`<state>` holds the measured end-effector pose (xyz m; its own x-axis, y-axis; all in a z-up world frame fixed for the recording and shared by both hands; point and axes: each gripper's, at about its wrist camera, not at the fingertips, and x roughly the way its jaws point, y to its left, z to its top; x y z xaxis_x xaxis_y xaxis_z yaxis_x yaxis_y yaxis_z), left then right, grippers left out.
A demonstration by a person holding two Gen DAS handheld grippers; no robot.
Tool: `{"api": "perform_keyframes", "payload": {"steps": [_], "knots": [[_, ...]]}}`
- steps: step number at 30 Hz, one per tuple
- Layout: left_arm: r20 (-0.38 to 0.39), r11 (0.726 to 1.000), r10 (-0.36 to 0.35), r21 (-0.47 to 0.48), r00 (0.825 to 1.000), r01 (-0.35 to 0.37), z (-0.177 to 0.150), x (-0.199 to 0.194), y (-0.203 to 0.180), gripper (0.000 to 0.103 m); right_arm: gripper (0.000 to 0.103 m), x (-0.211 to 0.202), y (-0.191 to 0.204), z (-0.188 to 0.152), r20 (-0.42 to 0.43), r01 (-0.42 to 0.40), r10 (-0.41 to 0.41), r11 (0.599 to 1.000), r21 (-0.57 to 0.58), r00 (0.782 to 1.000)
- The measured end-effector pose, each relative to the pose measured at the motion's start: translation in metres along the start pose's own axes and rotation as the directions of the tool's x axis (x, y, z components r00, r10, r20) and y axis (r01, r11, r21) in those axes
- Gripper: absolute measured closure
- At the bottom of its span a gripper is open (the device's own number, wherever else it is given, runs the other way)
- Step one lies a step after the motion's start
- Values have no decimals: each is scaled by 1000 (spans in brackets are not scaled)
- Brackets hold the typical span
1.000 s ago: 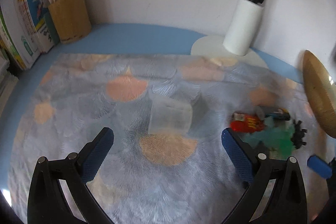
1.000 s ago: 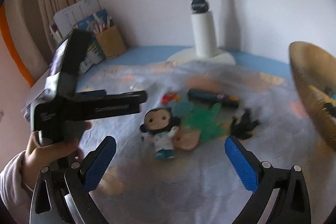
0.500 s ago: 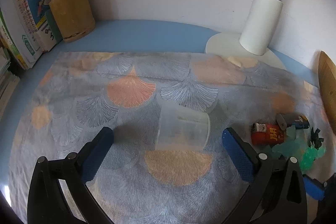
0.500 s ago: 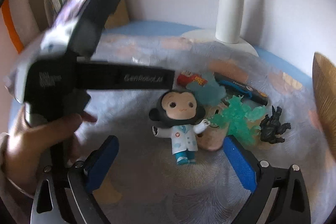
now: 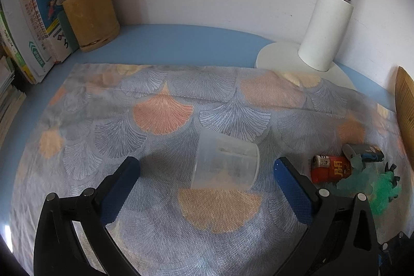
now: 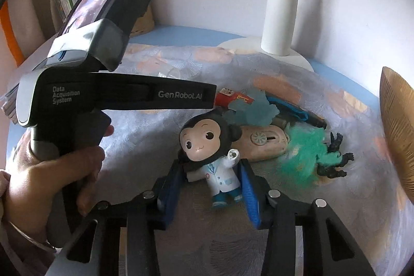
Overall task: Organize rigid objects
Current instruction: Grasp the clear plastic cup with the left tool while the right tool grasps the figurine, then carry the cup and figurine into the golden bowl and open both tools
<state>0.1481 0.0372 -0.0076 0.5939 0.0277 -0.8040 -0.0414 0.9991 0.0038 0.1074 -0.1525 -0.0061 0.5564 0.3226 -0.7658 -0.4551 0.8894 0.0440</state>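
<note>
— Beside the white lamp base (image 6: pixel 271 53), what does my right gripper (image 6: pixel 211 188) have?

— I see its blue ribbed pads pressed in on the monkey figurine (image 6: pixel 209 146), a glossy hard toy with a round head and a white coat, pinched at the body. It stands on the woven leaf-print cloth (image 6: pixel 297 237), nearer me than the lamp base.

— And just past the figurine, toward the lamp?

— I make out a beige oval piece (image 6: pixel 264 144) with a small round dial, a fuzzy green spiky toy (image 6: pixel 308 151), and a small black jagged figure (image 6: pixel 335 162) touching the green one. A red lighter (image 6: pixel 229 97) lies closer to the lamp.

— My left gripper (image 5: pixel 207 188)?

— Spread wide, holding nothing. A clear plastic cup (image 5: pixel 226 163), frosted and cylindrical, lies tipped on the cloth between the fingers and just ahead of them, well short of the lamp base. A ribbed wooden bowl (image 5: pixel 406 105) sits to the right of the lamp.
</note>
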Motion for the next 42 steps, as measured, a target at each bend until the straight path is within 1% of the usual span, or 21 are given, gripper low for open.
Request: {"api": "perform_keyframes", "payload": {"steps": [4, 9, 11, 12, 13, 14, 16, 18, 21, 24, 27, 30, 35, 36, 40, 42], "knots": [[1, 1000, 0, -1, 1000, 0, 0, 0, 0, 0, 61, -5, -5, 1, 18, -55, 54, 998, 34, 998], [2, 1000, -4, -1, 1000, 4, 1, 3, 3, 0, 61, -16, -5, -4, 67, -74, 71, 996, 45, 995], [14, 1000, -11, 6, 1000, 11, 0, 0, 3, 8, 61, -23, -5, -6, 87, -75, 71, 996, 47, 994], [30, 1000, -16, 11, 999, 15, 0, -2, 4, 29, 61, -27, -5, -7, 107, -78, 73, 996, 49, 992], [50, 1000, -21, 15, 999, 20, 0, -6, 3, 59, 61, -29, -6, -7, 118, -83, 76, 995, 51, 990], [62, 999, -28, 19, 998, 27, -1, -9, 2, 69, 61, -32, -8, -8, 135, -93, 85, 994, 54, 987], [63, 999, -32, 20, 997, 31, -1, -9, 2, 70, 61, -40, -13, -10, 178, -117, 103, 991, 69, 979], [71, 999, -52, 11, 996, 51, -1, -9, 2, 70, 61, -46, -18, -11, 209, -130, 110, 988, 86, 972], [103, 998, -63, -12, 993, 65, -2, -14, 6, 70, 61, -52, -25, -13, 244, -150, 120, 982, 111, 962], [134, 997, -74, -16, 988, 77, -4, -19, 7, 70, 61, -51, -28, -12, 271, -165, 126, 979, 123, 954], [158, 998, -64, 2, 985, 65, -6, -25, 3, 70, 61, -56, -29, -13, 298, -167, 121, 977, 131, 947], [184, 998, -69, 22, 980, 66, -8, -30, -1, 70, 61, -62, -29, -15, 326, -167, 115, 977, 136, 938], [222, 999, -50, 11, 974, 48, -12, -40, -2, 70, 61, -76, -36, -23, 393, -176, 98, 970, 169, 914], [225, 999, -49, 9, 973, 48, -11, -39, 2, 70, 61, -78, -39, -25, 405, -187, 99, 965, 185, 909], [242, 1000, -26, -7, 970, 28, -13, -42, 3, 70, 61, -82, -53, -31, 426, -228, 106, 942, 246, 898], [254, 1000, -13, -16, 967, 18, -15, -45, 4, 70, 61, -84, -65, -37, 437, -258, 110, 919, 297, 893]]}}
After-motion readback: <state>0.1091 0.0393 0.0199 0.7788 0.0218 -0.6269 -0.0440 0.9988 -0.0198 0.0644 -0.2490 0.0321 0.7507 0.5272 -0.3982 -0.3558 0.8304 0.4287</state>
